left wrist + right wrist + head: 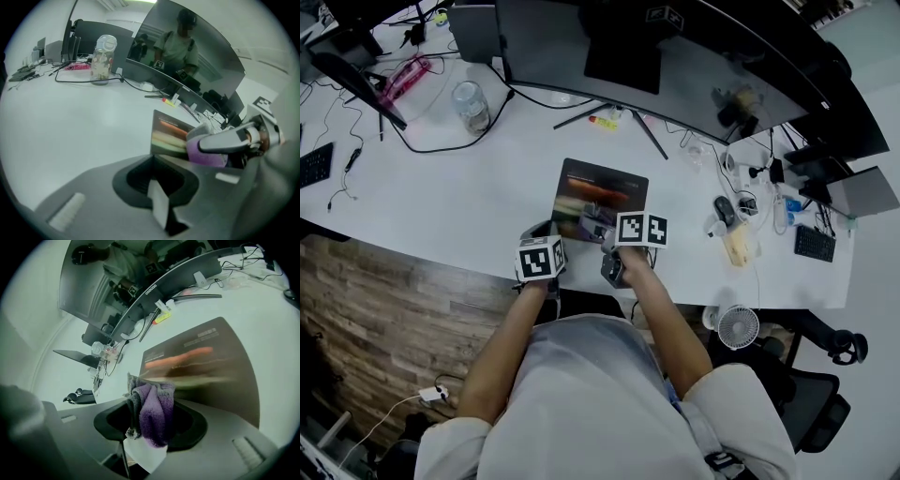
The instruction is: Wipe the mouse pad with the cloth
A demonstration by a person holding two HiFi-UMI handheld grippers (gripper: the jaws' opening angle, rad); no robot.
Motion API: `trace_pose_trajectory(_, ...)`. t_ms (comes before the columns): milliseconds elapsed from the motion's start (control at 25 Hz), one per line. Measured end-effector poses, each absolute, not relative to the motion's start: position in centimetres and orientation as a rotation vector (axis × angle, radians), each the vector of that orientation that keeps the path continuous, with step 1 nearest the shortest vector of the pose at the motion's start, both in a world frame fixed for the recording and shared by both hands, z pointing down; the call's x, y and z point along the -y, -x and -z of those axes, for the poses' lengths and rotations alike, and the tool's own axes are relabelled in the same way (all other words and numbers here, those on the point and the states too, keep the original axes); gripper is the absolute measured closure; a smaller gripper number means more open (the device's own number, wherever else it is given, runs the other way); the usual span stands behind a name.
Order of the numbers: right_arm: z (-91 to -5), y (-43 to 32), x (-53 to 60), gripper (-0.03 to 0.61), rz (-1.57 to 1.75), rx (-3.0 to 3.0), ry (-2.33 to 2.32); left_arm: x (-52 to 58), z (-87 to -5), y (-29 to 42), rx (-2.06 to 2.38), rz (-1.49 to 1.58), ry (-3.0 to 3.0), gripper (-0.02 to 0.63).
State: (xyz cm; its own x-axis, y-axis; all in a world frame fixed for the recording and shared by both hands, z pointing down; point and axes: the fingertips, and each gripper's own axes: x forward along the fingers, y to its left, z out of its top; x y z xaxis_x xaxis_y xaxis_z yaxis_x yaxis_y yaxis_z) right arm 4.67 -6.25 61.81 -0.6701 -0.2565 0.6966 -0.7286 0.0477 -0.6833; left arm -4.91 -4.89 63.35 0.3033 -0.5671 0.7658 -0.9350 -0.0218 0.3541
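The dark mouse pad (602, 187) with coloured stripes lies on the white desk (469, 197), just ahead of both grippers. My right gripper (602, 234) is shut on a purple and grey cloth (592, 225) over the pad's near edge. In the right gripper view the cloth (157, 413) hangs bunched from the right gripper (150, 427), with the mouse pad (211, 366) beyond. The left gripper (542, 231) sits just left of the pad, shut with nothing in it. The left gripper view shows the left gripper (157, 197), the pad (171, 133) and the cloth (208, 152).
A curved monitor (675, 66) on a V-shaped stand rises behind the pad. A glass jar (472, 103) and cables lie at the far left. A mouse (725, 211), keyboard (814, 242) and small fan (738, 326) are on the right. The desk edge runs just under the grippers.
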Motion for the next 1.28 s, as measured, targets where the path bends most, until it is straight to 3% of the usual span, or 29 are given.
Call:
trace_pose_trajectory(440, -62.9, -0.1, 5.8, 0.374, -1.633, 1.947, -0.885, 4.9, -63.3, 4.9, 1.313, -0.541, -1.725, 0.614)
trace_pose_trajectory(1280, -63.1, 0.4, 5.7, 0.377, -1.653, 1.897, -0.937, 4.9, -63.4, 5.0, 1.264, -0.513, -1.7, 0.614)
